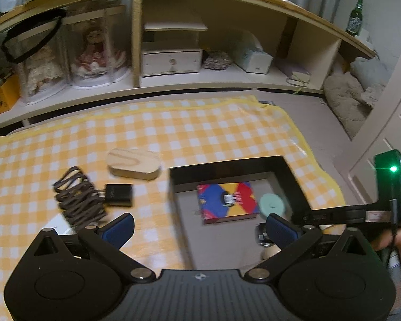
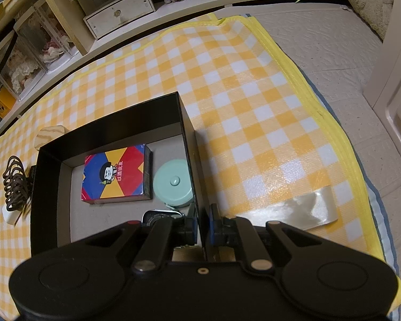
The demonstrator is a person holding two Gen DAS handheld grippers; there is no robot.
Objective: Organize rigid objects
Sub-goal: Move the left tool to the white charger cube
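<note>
The right gripper [image 2: 200,226] pinches the near right wall of the black box [image 2: 183,112], likely to steady it for loading. Inside lie a colourful card box [image 2: 115,174] and a mint disc [image 2: 172,184]. Left of the box wait a coiled charger [image 1: 80,199] and a wooden block [image 1: 133,163] — the left gripper [image 1: 200,226] hovers wide open, empty.

left wrist: high, angled down across the checked mat [image 1: 200,123] toward the shelf [image 1: 173,85] — box's [image 1: 288,176] left side | right wrist: close, steeper, over the box's [image 2: 184,123] right wall, facing the mat's [image 2: 254,85] far right corner | shared: box interior, card pack [image 1: 227,203] [image 2: 115,174], mint disc [image 1: 272,204] [image 2: 173,184]
</note>
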